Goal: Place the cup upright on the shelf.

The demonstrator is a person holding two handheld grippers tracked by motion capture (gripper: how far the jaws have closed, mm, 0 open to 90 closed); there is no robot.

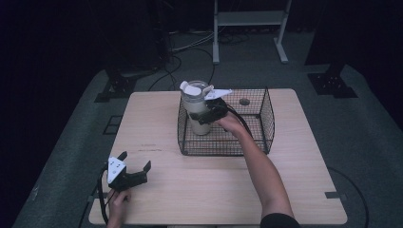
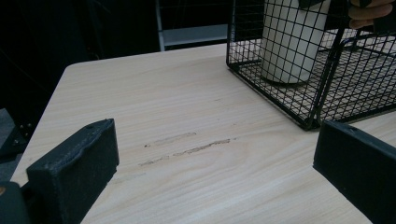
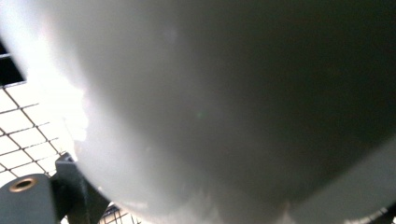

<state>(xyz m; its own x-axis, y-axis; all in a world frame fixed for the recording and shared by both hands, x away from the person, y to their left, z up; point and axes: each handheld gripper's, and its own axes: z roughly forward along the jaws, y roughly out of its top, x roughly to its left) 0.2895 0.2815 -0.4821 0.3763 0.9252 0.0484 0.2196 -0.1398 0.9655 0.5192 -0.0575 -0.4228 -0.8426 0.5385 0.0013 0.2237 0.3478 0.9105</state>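
A cream tumbler [image 1: 198, 113] with a clear lid stands upright in the left part of a black wire basket [image 1: 259, 142] at the far middle of the table. My right gripper [image 1: 212, 109] reaches over the basket's front and is shut on the tumbler's side. In the right gripper view the tumbler wall [image 3: 233, 93] sits right against the camera, with one jaw showing at the lower left. My left gripper [image 1: 136, 160] lies near the table's front left corner, open and holding nothing. Its view looks between the jaws [image 2: 215, 154] toward the basket [image 2: 308, 122] and tumbler [image 2: 289, 42].
The wooden table [image 1: 214, 194] has faint scuff marks [image 2: 187, 147] in front of my left gripper and a round hole [image 1: 244, 101] behind the basket. Beyond the table are a metal frame [image 1: 249, 19], floor cables [image 1: 176, 61] and stand bases [image 1: 332, 83].
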